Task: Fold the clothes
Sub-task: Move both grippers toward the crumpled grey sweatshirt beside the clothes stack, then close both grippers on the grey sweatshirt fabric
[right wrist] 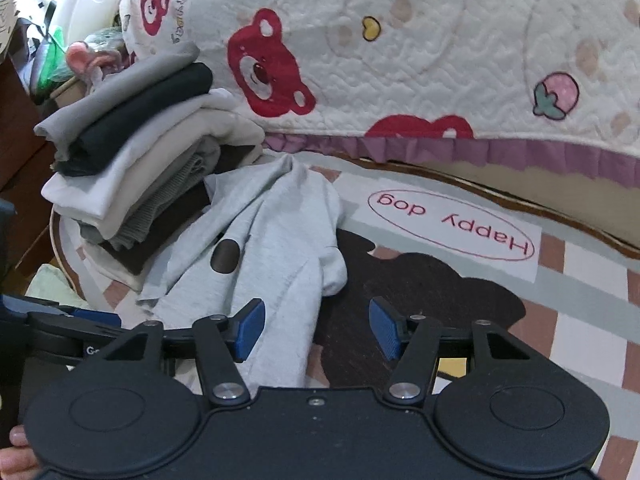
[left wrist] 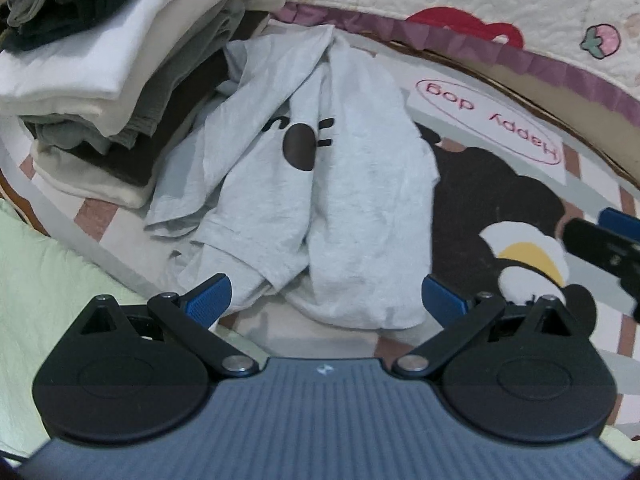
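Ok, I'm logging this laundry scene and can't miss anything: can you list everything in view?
shirt: one, light grey with dark print, crumpled on the mat
stack of clothes: one, white, beige, grey and dark pieces, folded, left of the shirt
mat: one, checked, marked "Happy dog", under the shirt
quilt: one, cream with red bears, behind the mat
left gripper: blue fingers open over the shirt's near edge
right gripper: blue fingers open, nothing held
hand: part, bottom left corner
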Tool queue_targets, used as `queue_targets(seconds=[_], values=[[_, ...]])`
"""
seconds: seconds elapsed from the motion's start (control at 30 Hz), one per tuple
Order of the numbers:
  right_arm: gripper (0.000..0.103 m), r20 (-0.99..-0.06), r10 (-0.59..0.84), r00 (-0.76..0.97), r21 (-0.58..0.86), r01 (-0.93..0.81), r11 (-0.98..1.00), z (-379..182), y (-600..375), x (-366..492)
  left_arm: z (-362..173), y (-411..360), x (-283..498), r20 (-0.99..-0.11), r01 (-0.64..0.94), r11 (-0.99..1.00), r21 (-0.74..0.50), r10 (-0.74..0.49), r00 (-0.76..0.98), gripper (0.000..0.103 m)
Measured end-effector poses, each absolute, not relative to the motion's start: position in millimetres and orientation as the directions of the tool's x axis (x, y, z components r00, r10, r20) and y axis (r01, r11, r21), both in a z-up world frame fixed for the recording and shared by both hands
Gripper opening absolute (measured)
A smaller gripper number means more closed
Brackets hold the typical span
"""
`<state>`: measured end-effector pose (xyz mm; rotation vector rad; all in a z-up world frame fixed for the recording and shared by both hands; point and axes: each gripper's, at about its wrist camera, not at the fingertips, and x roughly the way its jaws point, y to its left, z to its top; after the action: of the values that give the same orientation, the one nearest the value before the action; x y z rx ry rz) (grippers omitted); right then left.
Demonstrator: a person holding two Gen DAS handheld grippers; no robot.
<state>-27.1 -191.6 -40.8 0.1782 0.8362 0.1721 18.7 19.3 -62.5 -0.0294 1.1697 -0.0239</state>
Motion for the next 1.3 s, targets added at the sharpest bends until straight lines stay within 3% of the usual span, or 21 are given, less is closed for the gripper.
queue_targets(seconds=[0.2, 0.3, 0.47, 0.63, 0.8, 0.9, 1.3], values=[[0.063, -0.726, 0.229, 0.649, 0.185, -0.137, 0.973, -47.2, -189.7, -25.9, -69.6, 39.1, 30.0, -0.917, -0.034, 0.999, -0.017, -0.003, 0.398, 0.102], [0.063, -0.722, 0.275, 0.634, 0.246, -0.137, 0.96, -58.5, -193.2, -19.1, -77.8, 50.0, 36.8, -0.919, -0.054, 0.998, -0.021, 0.002, 0.394, 0.1], [0.063, -0.716, 0.365, 0.596, 0.374, -0.115, 0.92, -84.3, -197.5, -2.9, -82.5, 58.7, 67.7, -0.912, 0.02, 0.991, -0.132, -0.129, 0.388, 0.09], [0.063, -0.719, 0.377, 0.584, 0.357, -0.154, 0.921, -91.1, -193.0, 35.2, -81.6, 44.8, 96.1, -0.862, 0.124, 0.992, 0.038, -0.03, 0.505, 0.09], [0.063, -0.702, 0.426, 0.571, 0.43, -0.136, 0.893, -113.8, -199.3, 72.8, -115.8, 61.0, 119.5, -0.875, 0.056, 0.998, -0.004, -0.031, 0.483, 0.09], [0.063, -0.704, 0.446, 0.552, 0.481, -0.092, 0.872, -134.5, -203.7, 92.8, -134.0, 68.7, 121.5, -0.876, 0.026, 0.999, 0.039, 0.022, 0.481, 0.09], [0.064, -0.718, 0.497, 0.487, 0.578, 0.019, 0.816, -194.0, -204.4, 126.3, -162.5, 75.1, 113.4, -0.883, 0.059, 0.996, 0.063, 0.028, 0.469, 0.091]])
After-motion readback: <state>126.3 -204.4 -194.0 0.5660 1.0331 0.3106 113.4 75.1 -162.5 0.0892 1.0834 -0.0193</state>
